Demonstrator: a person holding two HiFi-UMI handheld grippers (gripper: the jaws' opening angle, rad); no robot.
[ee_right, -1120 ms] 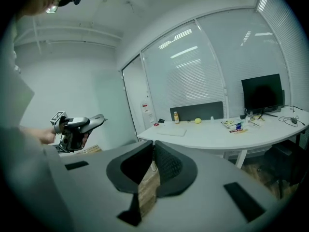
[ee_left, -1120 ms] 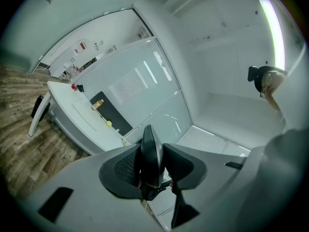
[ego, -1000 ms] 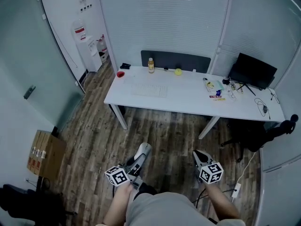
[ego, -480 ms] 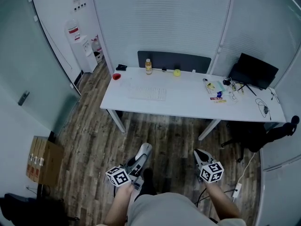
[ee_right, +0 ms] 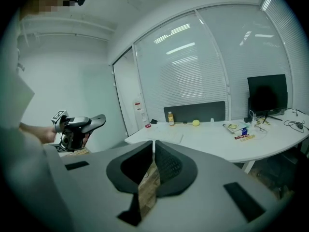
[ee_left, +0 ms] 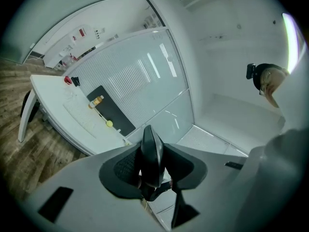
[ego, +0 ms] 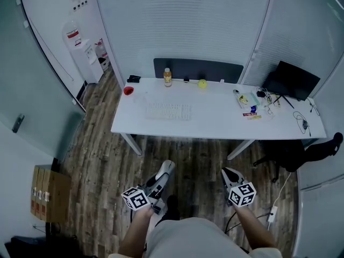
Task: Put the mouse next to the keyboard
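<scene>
A white keyboard (ego: 167, 111) lies on the left half of the white desk (ego: 215, 120), far ahead of me; the left gripper view also shows the keyboard (ee_left: 79, 120). My left gripper (ego: 166, 169) hangs low over the floor, well short of the desk, and is shut on a dark mouse (ee_left: 152, 156) that stands edge-on between its pads. My right gripper (ego: 228, 174) is level with it to the right. In its own view the right gripper (ee_right: 153, 148) is shut with nothing between its pads.
On the desk stand a yellow bottle (ego: 167, 77), a yellow-green ball (ego: 202, 83), a red object (ego: 128, 91), small packets (ego: 248, 104) and a dark monitor (ego: 291, 79). A water dispenser (ego: 79, 51) stands far left, a cardboard box (ego: 46, 193) near left, a black chair (ego: 309, 150) right. Wood floor lies before the desk.
The head view has shifted, so the desk and keyboard sit a little lower and nearer the middle of the frame. Both grippers stay where they were, the left still holding the mouse.
</scene>
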